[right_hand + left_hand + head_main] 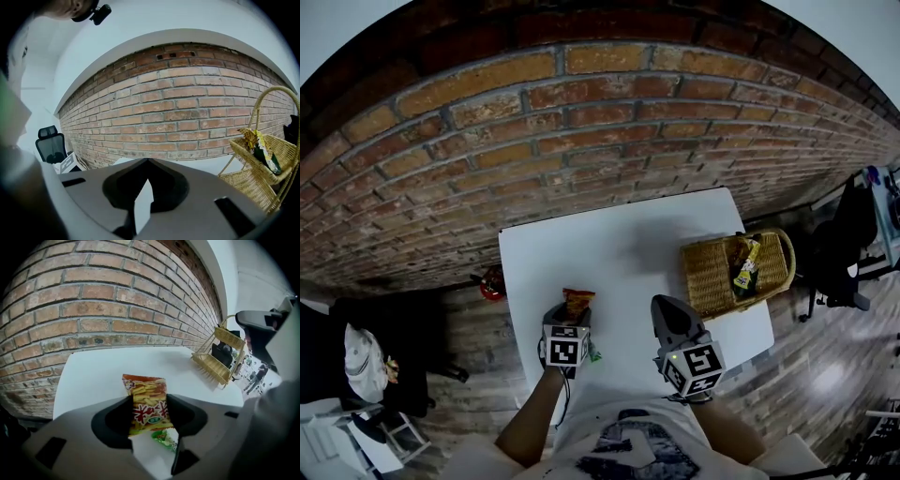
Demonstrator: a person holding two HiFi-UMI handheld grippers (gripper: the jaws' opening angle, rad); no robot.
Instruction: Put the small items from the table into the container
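table [609, 253]; snack bag [147, 404] print, left gripper view

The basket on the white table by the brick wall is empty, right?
Not quite. The basket is not empty: a yellow snack bag lies in it, as the head view shows. The rest is right: it sits on the white table by the brick wall.

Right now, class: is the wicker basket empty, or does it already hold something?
Not empty. A yellow-and-green snack packet lies inside the wicker basket, seen in the head view and the right gripper view.
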